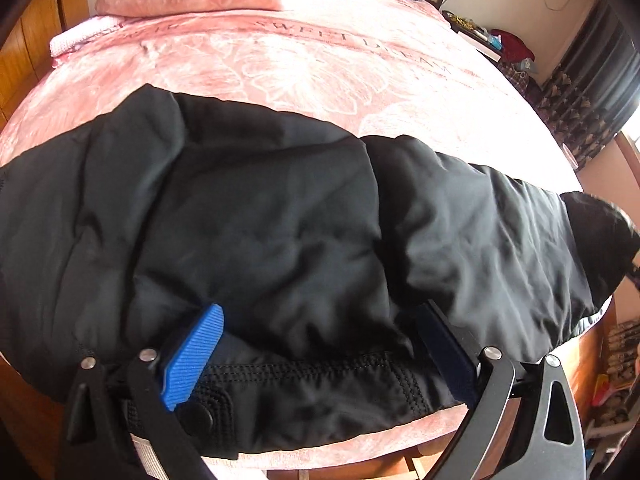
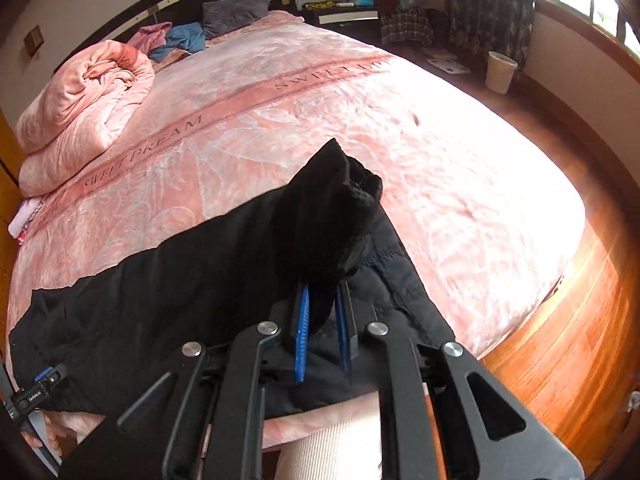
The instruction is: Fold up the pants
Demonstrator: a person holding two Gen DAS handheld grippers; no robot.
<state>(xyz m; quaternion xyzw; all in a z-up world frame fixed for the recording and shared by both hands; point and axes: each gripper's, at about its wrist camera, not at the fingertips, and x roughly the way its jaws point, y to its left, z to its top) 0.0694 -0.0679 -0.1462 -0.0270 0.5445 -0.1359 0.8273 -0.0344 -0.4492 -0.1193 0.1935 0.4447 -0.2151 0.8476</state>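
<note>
Across near bed edge (image 2: 520, 292): black pants (image 1: 260, 216) lying lengthwise, left to right. Right gripper (image 2: 322, 332) clamped on raised cuff; left gripper (image 1: 320, 344) agape astride waistband.

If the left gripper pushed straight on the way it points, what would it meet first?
Most likely the black padded pants lying on the pink bedspread: the open left gripper already straddles their stitched waistband edge, though depth is unclear.

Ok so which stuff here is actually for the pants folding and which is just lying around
For the job:
black pants
left tongs, open over the waistband
right tongs, shut on the leg end

Lying about:
rolled pink quilt
grey pillow
blue garment
white bin
</note>
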